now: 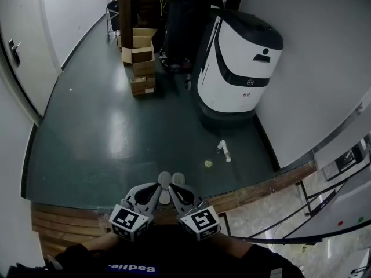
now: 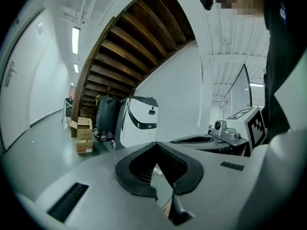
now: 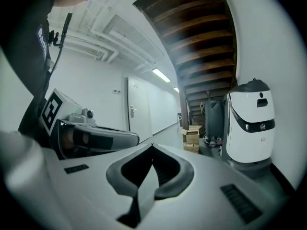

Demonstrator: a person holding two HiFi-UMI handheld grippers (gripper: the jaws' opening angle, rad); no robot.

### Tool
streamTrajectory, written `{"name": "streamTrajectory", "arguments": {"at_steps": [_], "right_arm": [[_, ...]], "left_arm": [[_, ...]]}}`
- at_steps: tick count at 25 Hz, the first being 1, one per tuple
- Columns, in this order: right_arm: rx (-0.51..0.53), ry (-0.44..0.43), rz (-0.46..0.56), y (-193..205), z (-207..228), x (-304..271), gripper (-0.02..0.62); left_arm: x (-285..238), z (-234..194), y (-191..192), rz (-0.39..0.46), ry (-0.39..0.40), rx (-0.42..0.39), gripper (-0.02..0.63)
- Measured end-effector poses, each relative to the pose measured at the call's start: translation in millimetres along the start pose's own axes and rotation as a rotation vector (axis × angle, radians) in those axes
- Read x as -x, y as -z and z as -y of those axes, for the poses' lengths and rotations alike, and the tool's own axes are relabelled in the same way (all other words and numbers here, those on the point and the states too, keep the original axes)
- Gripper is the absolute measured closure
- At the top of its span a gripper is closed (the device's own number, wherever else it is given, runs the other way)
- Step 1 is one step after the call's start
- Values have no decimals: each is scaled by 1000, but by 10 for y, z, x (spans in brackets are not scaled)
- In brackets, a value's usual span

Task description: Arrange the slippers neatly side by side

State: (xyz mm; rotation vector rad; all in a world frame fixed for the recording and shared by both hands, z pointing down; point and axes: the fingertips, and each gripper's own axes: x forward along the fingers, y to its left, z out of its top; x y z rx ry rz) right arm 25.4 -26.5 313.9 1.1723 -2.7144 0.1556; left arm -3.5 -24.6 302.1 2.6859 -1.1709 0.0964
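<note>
Two pale grey slippers (image 1: 164, 180) (image 1: 178, 179) show only their rounded toes, side by side on the dark floor at the edge of the wooden step (image 1: 58, 222). Their rear parts are hidden behind my grippers. My left gripper (image 1: 156, 187) and right gripper (image 1: 173, 188) hang close together just above them, both pointing forward. In the left gripper view the left gripper (image 2: 154, 146) has its tips met with nothing between. The right gripper (image 3: 152, 146) looks the same in its own view, shut and empty. No slipper appears in either gripper view.
A white service robot (image 1: 237, 62) stands ahead on the right, under the stairs. Stacked cardboard boxes (image 1: 142, 59) sit ahead on the left. A white scrap (image 1: 225, 150) and a yellow bit (image 1: 208, 164) lie on the floor. A black railing (image 1: 313, 207) runs at the right.
</note>
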Motion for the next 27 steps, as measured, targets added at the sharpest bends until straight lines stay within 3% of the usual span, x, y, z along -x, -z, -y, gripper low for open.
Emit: {"name": "streamTrajectory", "arguments": {"at_steps": [27], "right_arm": [[-20, 42, -16, 100, -108, 253, 597]], "left_arm": [[139, 240, 87, 1, 24, -17, 606]]}}
